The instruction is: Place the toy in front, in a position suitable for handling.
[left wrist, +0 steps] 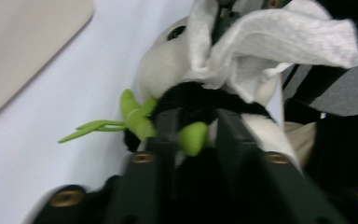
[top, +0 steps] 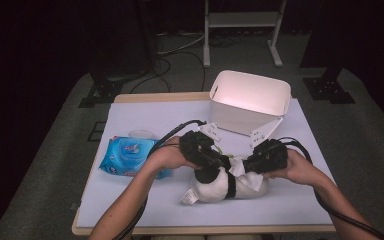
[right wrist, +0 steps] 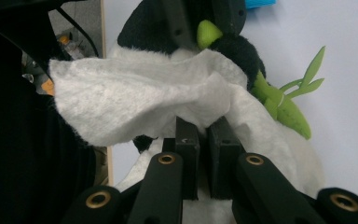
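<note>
A panda plush (top: pixel 220 187) lies on its side near the front middle of a bench (top: pixel 300 200) covered in pale lilac. The left hand-held gripper (left wrist: pixel 193 121) pinches the plush's black arm, jaws narrow around it beside a green bamboo sprig (left wrist: pixel 133 119). The right hand-held gripper (right wrist: pixel 204 128) has its jaws nearly together, clamped on a white wipe (right wrist: pixel 135 105) that drapes over the panda's head. Both hands meet over the plush in the high view. A blue wipes pack (top: pixel 127 156) lies to the left, and a white bin (top: pixel 250 102) stands behind, near the bench's far edge.
</note>
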`<state>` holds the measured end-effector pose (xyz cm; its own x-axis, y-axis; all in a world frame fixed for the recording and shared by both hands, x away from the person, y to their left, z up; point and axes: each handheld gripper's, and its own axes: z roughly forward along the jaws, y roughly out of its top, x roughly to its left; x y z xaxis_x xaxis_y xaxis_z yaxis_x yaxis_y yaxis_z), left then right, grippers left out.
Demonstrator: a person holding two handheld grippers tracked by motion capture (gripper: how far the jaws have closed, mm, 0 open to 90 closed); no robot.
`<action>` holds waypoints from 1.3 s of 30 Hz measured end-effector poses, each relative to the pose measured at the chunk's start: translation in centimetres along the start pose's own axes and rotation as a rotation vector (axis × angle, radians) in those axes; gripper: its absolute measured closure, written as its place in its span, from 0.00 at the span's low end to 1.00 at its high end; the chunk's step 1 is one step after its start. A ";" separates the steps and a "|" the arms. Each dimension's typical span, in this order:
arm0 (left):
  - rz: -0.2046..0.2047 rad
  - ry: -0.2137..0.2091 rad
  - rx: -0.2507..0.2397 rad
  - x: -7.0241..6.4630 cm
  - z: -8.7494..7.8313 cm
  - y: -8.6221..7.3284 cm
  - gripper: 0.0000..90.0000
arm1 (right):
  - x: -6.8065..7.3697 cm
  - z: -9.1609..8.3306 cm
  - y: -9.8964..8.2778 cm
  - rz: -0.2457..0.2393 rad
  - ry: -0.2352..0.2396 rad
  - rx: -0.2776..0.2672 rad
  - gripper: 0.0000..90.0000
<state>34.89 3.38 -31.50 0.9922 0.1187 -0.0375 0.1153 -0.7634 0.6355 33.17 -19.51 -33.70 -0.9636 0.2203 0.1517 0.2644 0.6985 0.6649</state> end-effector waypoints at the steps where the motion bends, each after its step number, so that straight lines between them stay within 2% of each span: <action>1: 0.008 -0.002 0.001 0.0 0.0 0.0 0.84 | 0.1 0.0 0.0 -0.003 -0.004 0.004 0.93; 5: 0.026 0.013 -0.005 -0.1 -0.1 0.3 0.87 | 0.4 -0.2 0.3 -0.019 -0.021 0.015 0.93; 7: 0.021 0.015 -0.014 0.0 -0.2 0.4 0.88 | 0.4 -0.4 0.4 -0.018 -0.023 0.008 0.93; 18: 0.052 0.041 -0.042 0.4 -0.8 1.9 0.89 | 0.2 -1.0 0.7 -0.018 -0.042 -0.022 0.93; 20: 0.054 0.047 -0.060 0.4 -1.1 2.1 0.90 | 0.1 -1.1 0.7 -0.012 -0.045 -0.028 0.93; 22: 0.053 0.039 -0.133 0.6 -2.0 2.3 1.00 | 0.1 -1.1 0.7 -0.015 -0.049 -0.026 0.93; 23: 0.058 0.051 -0.140 0.4 -2.3 2.5 1.00 | 0.1 -1.1 0.7 -0.010 -0.046 -0.031 0.93; 25: 0.080 0.045 -0.068 0.1 -1.8 2.7 0.93 | 0.0 -1.0 0.8 -0.008 -0.032 -0.040 0.93; 27: 0.070 0.017 -0.023 -0.1 -0.9 2.1 0.87 | -0.1 -0.5 1.0 -0.011 -0.046 -0.011 0.93; 28: 0.065 0.023 -0.006 -0.1 -0.6 1.8 0.87 | -0.2 -0.2 1.1 -0.009 -0.045 -0.001 0.94; 31: 0.043 0.004 -0.012 0.2 -0.1 1.0 0.87 | -0.1 0.2 1.1 -0.012 -0.026 0.013 0.94; 39: 0.026 -0.011 -0.002 0.3 0.1 0.8 0.87 | -0.1 0.1 1.3 -0.021 -0.029 0.019 0.95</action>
<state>35.32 2.72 -31.05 0.9953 0.0919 -0.0294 0.0895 -0.7649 0.6380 33.58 -18.55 -32.93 -0.9673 0.2254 0.1165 0.2455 0.7157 0.6538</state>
